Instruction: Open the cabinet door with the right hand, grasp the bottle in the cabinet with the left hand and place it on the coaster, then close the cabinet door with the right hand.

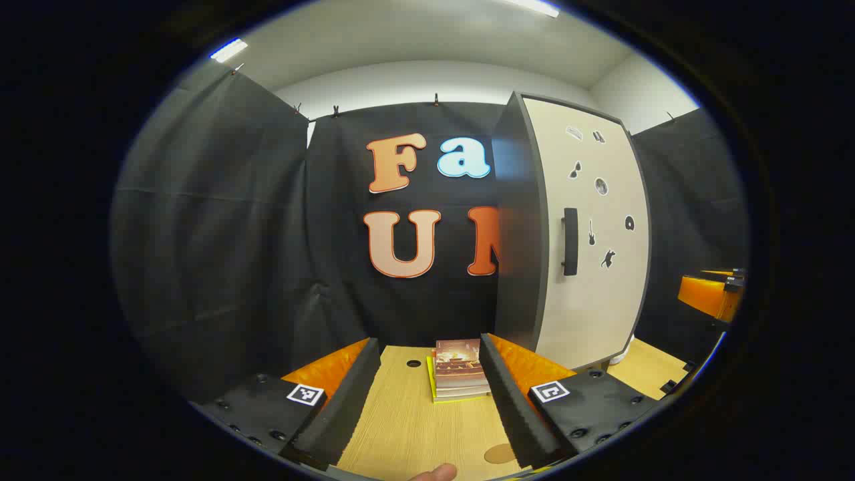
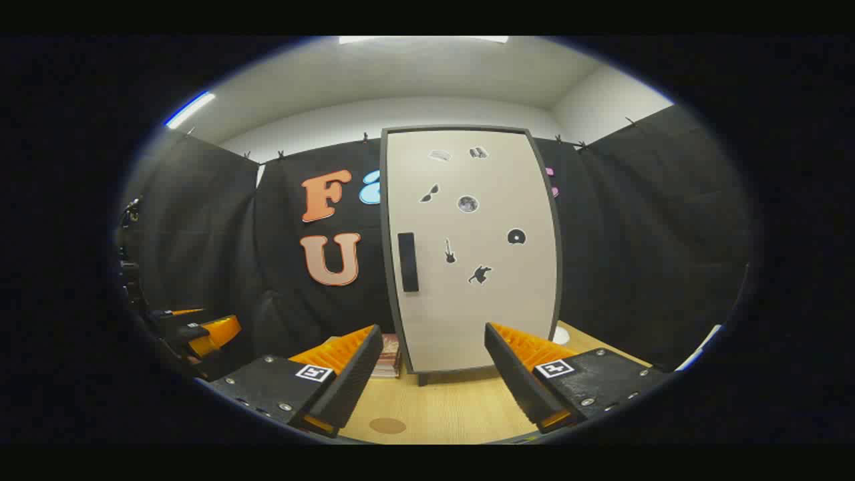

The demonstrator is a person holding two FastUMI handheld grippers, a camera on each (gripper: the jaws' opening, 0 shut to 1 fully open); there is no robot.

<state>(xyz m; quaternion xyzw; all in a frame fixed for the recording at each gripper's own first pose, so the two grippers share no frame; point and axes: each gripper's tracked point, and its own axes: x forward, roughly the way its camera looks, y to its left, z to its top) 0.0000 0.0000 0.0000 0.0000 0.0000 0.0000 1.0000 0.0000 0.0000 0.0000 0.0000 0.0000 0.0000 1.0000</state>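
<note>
Both claws stood apart and empty: the left gripper [image 1: 421, 401] hung over the pale wooden table [image 1: 407, 427], the right gripper [image 2: 434, 374] faced the tall cream cabinet door [image 2: 471, 247] with its black handle [image 2: 408, 262], which was shut and hid the bottle. A stack of books [image 1: 459, 371] lay near the table's back edge. The round brown coaster [image 2: 387, 425] lay near the front edge, partly hidden behind a finger in the left gripper view.

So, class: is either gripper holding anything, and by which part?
Nothing is held. The left gripper and right gripper are both open, away from the cabinet door.
</note>
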